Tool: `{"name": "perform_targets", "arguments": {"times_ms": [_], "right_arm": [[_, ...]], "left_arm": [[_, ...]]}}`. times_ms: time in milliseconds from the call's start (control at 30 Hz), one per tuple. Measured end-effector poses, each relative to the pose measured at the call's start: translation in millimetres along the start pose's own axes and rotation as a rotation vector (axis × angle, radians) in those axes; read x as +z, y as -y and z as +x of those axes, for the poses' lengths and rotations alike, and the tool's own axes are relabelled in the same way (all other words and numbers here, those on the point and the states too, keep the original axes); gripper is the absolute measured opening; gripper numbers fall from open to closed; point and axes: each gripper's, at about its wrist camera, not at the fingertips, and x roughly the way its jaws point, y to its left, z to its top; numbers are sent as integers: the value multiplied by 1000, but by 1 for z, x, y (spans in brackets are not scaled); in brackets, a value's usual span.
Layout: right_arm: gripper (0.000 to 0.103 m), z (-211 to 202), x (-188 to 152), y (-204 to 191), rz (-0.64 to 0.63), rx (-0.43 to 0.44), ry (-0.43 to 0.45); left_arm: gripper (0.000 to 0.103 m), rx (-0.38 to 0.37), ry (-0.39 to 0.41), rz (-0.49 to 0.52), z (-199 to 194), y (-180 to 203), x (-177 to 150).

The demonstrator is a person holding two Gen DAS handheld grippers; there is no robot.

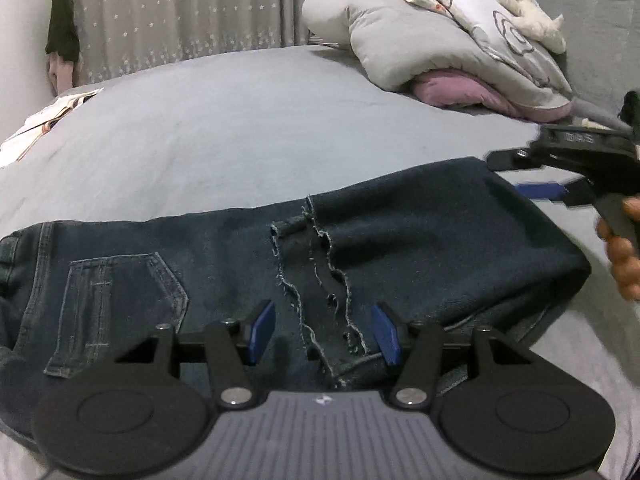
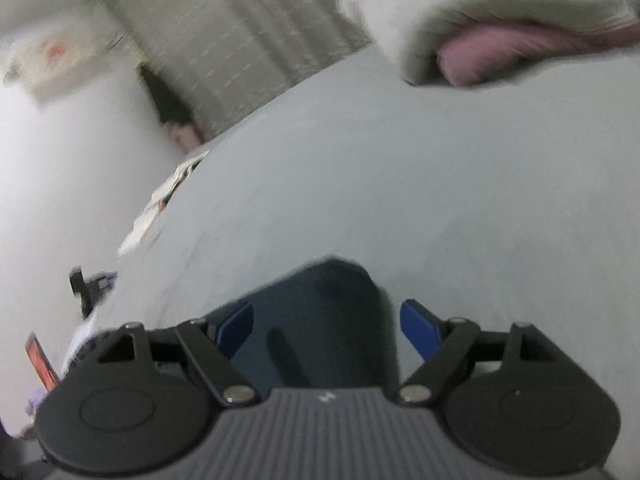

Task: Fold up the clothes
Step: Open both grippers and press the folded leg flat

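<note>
Two grippers over one pair of jeans (image 1: 280,264), which lies flat across the near edge of the bed (image 1: 248,120), already doubled over: waistband and back pocket (image 1: 120,308) toward the left, frayed hems (image 1: 320,264) meeting near the middle, folded end toward the right.

Left gripper (image 1: 324,334): jaws wide apart, holding nothing, blue pads poised just above the denim on either side of the frayed hems.

Right gripper (image 2: 326,330): jaws also spread wide, nothing between them; dark denim fills the gap below. Right view is motion-blurred, so contact with the cloth cannot be confirmed. From the left view it sits at the far right corner of the folded end.

Handling, judged: denim is heavy for clothing, fairly stiff, not slippery, not fragile. It should hold a crease and drape little, but stacked layers are thick, so a wide jaw opening is needed to take them all. The frayed hems are loose threads and a poor hold. Better to pinch through the full thickness at the folded end and at the near edge, both layers together, then carry over toward the waistband.

Quilt (image 1: 460,40) is piled at the far right corner, well apart from the work.
</note>
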Motion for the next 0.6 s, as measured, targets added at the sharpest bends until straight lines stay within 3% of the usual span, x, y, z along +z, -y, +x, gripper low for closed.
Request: {"name": "perform_targets", "arguments": {"times_ms": [67,133,267,333,433,500,600], "right_arm": [[81,14,5,-9,-37,12,-44],[82,29,6,-22,-106,-30,-75],[63,40,4,-31,-145,-142,-105],[62,43,4,-31,-134,-167,-107],[66,50,3,-24,-80,-198,-112],[68,51,2,-31,-108,-209,-109],[83,38,5,-46,-197,-159,-69]], "left_arm": [[53,-4,-11,14,3,4,-2],[53,-7,-23,29,5,8,-4],[53,-27,-51,-1,8,5,-7],[53,-40,-54,-13,7,3,-6],[53,-60,-58,-31,5,-1,-6],[53,-73,-61,-43,4,-3,-5],[53,-93,-66,-61,2,-6,-5]]}}
